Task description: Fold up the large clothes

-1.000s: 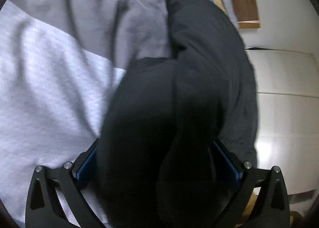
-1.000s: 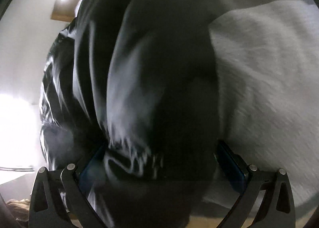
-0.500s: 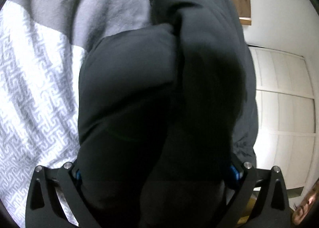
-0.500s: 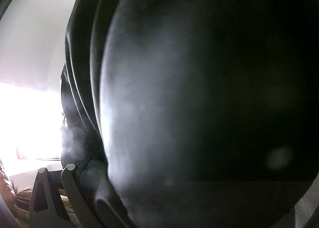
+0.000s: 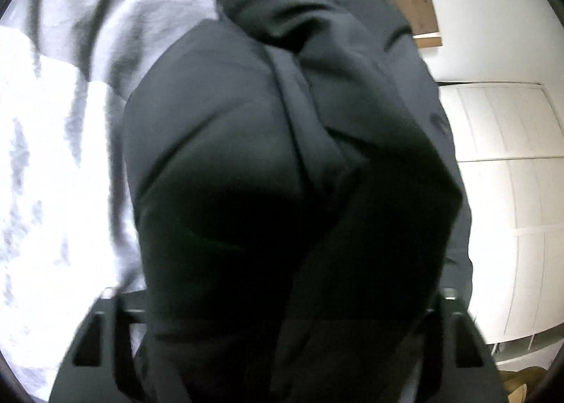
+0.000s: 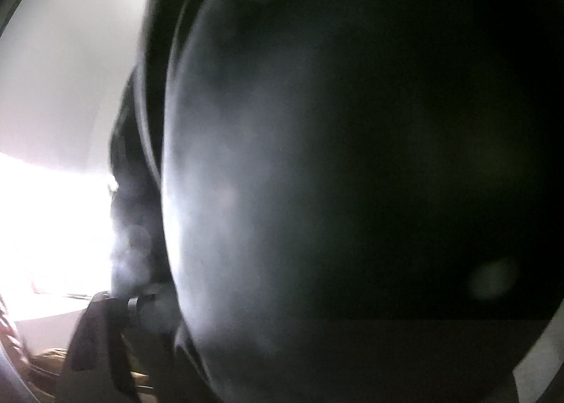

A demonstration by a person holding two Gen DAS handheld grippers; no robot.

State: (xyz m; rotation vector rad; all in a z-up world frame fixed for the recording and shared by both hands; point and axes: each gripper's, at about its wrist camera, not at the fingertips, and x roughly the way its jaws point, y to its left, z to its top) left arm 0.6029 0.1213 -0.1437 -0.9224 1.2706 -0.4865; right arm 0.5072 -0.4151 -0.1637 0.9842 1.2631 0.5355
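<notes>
Plainly mid-fold: the dark garment (image 5: 282, 156) is bunched into thick, puffy layers and hangs up off the bed (image 5: 42, 163), not yet laid flat. In the left wrist view it fills the middle of the frame, draped over and between the fingers of the left hand-held gripper (image 5: 282, 301), whose jaws have just been closing with the cloth between them; the pads are hidden, so I cannot tell whether they press on it. A grey blanket (image 5: 116, 8) lies on the bed beyond, and a white wardrobe (image 5: 511, 174) stands to the right. In the right wrist view the garment (image 6: 352, 174) sits against the lens. The right hand-held gripper (image 6: 282, 304) is mostly covered; its jaws have likewise just been closing around cloth, grip unclear. Judging by this, no neat fold exists yet; laying down and smoothing remain.
</notes>
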